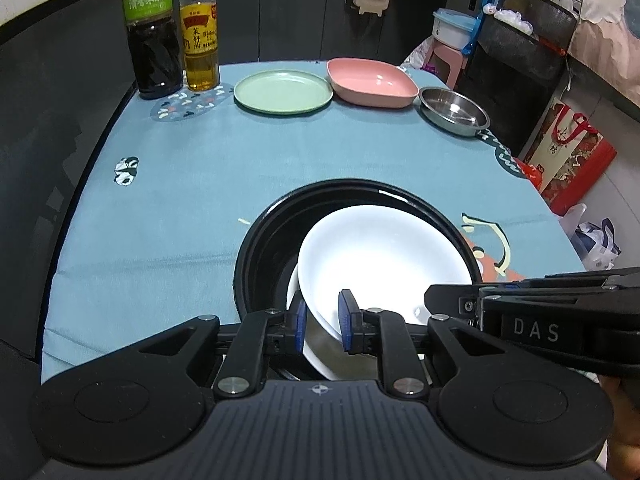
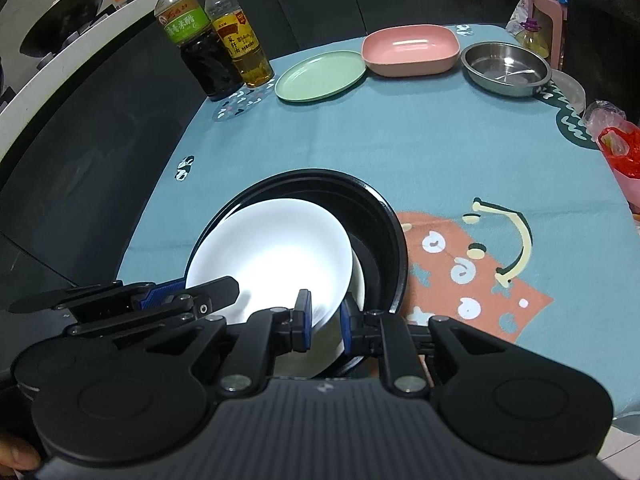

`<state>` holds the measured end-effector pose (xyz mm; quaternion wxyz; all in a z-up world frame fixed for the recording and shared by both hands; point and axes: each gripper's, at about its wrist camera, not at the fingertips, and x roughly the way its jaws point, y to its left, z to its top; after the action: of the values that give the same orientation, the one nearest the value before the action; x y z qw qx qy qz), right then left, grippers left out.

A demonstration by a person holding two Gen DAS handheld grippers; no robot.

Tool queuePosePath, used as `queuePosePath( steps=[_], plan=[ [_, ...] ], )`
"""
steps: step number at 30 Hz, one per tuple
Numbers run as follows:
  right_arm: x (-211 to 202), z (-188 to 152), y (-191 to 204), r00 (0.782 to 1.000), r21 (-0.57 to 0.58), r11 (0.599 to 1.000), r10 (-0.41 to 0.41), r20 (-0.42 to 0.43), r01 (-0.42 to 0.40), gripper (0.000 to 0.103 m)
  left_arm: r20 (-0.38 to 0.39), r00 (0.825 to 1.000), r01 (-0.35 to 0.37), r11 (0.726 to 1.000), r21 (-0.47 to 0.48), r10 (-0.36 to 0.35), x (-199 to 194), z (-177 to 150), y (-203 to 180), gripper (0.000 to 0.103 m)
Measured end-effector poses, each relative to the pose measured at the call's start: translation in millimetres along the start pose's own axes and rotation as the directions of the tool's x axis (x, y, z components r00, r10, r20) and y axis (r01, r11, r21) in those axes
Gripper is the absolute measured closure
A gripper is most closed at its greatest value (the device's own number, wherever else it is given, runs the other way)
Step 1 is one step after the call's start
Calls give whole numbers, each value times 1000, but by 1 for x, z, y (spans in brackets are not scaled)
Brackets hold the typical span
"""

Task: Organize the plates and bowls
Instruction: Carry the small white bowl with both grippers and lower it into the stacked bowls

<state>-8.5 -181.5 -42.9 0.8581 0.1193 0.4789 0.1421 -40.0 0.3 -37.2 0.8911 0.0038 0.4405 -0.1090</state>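
A white plate (image 1: 380,256) lies tilted inside a wide black dish (image 1: 272,232) at the near side of the table. A second white plate (image 1: 294,288) shows under it. My left gripper (image 1: 323,314) is shut on the tilted plate's near rim, one blue pad on each face. In the right wrist view my right gripper (image 2: 325,316) is likewise shut on the white plate (image 2: 272,252) at its near right rim, within the black dish (image 2: 384,240). Each gripper shows in the other's view: the right gripper (image 1: 436,300) and the left gripper (image 2: 228,286).
At the far edge of the blue tablecloth (image 1: 180,184) stand a green plate (image 1: 283,91), a pink square bowl (image 1: 370,80) and a steel bowl (image 1: 454,110). Two sauce bottles (image 1: 176,28) stand far left. Bags and a red gift bag (image 1: 572,156) crowd the floor beyond the right edge.
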Motion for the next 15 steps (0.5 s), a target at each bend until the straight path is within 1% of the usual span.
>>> queuePosePath(
  steps=[10,15],
  plan=[
    [0,-1,0,1000,7,1000,-6,3,6,85,3,1000,-9,1000,9,9,-3,0,1,87],
    [-2,0,0,1000,4,1000,-10,11,10,84,24,1000,-7,1000,4,7,-7,1,4,87]
  ],
)
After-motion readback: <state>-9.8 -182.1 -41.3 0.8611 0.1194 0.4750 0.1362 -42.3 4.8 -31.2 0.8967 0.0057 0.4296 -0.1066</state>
